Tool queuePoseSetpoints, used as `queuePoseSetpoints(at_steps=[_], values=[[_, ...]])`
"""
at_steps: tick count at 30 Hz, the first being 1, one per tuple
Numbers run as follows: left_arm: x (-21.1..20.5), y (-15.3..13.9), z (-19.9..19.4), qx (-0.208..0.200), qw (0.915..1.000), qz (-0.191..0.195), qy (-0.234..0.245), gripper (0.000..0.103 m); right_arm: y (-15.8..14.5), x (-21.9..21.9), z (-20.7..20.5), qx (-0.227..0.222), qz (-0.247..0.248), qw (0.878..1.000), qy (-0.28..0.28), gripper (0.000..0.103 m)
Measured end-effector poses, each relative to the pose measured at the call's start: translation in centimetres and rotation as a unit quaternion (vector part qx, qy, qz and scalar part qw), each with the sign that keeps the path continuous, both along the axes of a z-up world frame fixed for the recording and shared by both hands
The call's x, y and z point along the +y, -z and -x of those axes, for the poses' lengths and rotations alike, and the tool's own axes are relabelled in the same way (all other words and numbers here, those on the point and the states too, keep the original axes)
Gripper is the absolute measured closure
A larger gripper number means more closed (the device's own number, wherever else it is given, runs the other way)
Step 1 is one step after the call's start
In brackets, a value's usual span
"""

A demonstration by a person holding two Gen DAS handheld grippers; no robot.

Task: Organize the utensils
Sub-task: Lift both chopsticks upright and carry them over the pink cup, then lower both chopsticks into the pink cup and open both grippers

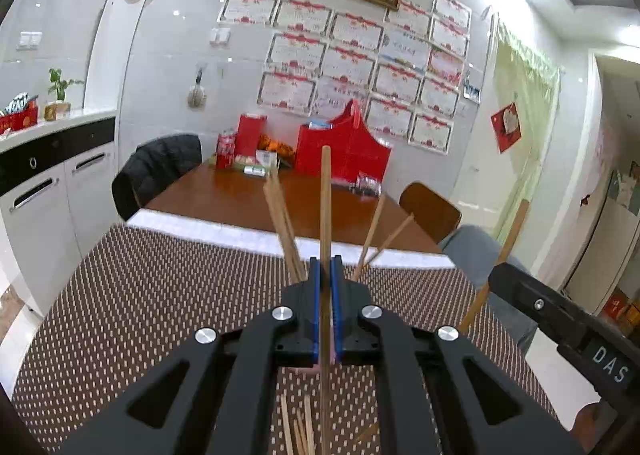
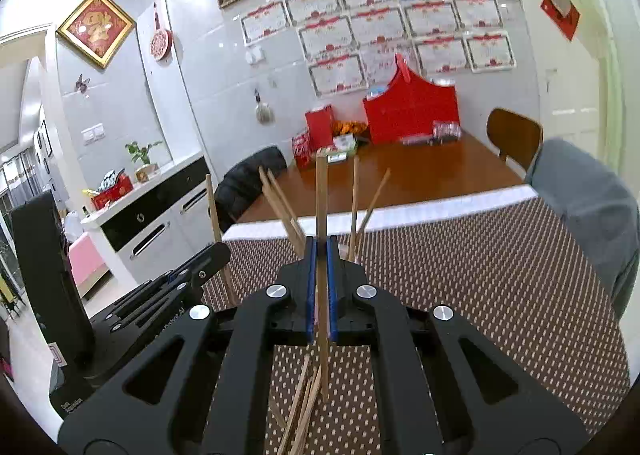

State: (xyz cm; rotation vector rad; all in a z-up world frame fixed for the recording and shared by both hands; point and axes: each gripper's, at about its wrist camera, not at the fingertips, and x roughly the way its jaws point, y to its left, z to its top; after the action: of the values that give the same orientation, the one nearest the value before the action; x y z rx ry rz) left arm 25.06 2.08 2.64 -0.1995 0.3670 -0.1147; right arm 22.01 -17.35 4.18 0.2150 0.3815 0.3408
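My left gripper [image 1: 326, 267] is shut on a wooden chopstick [image 1: 325, 195] that stands upright between its blue pads. Several more chopsticks [image 1: 280, 223] fan up behind the fingers, and their lower ends [image 1: 296, 431] show under the gripper; whatever holds them is hidden. At the right edge of this view my right gripper [image 1: 500, 279] grips a slanted chopstick [image 1: 504, 251]. In the right wrist view the right gripper [image 2: 321, 247] is shut on an upright chopstick [image 2: 321, 207], with other chopsticks [image 2: 354, 207] leaning around it. The left gripper [image 2: 218, 251] is at the left with its chopstick [image 2: 216, 227].
A brown dotted mat [image 1: 160, 295] covers the near table. Beyond it a wooden table [image 1: 240, 195] carries red bags [image 1: 348, 151] and small packets. A chair with a black jacket [image 1: 160, 171], a brown chair [image 1: 432, 207], a grey cloth shape [image 2: 592, 207] and a white cabinet [image 1: 48, 191] surround it.
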Motion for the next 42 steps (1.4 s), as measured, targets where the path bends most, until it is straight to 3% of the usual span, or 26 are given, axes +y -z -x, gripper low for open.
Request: queuePoseSetpoints(at_steps=[12,21,26,32,37,42], values=[[-0.5,-5.2,-4.5,-0.08,0.9968,0.005,-0.005,0.097,-5.2,0.2,-3.5,-0.065,-0.001,0.998,0.003,0.098],[-0.3,-6.9,-7.3,-0.136,0.9904,0.009,-0.025,0.097,-6.1,0.3,-7.2,-0.085,-0.007,0.996,0.002,0.098],[-0.7,-5.4,-9.5,-0.13,0.9912,0.003,-0.026,0.097,-4.4,0.9,-10.3,-0.054,-0.006,0.999,0.001,0.098],[-1.3,-1.7,-11.9,-0.093,0.9951,-0.021,-0.025,0.097,-0.7,1.8,-13.5,0.013,0.008,1.0,-0.005,0.098],[-1.5,1.8,-11.8,-0.07,0.9947,-0.068,-0.033,0.097,2.4,3.0,-14.1,0.051,0.041,0.998,-0.015,0.098],[-1.2,4.3,-12.0,-0.025,0.996,-0.081,-0.026,0.096,5.1,3.7,-14.0,0.091,0.069,0.993,-0.022,0.098]])
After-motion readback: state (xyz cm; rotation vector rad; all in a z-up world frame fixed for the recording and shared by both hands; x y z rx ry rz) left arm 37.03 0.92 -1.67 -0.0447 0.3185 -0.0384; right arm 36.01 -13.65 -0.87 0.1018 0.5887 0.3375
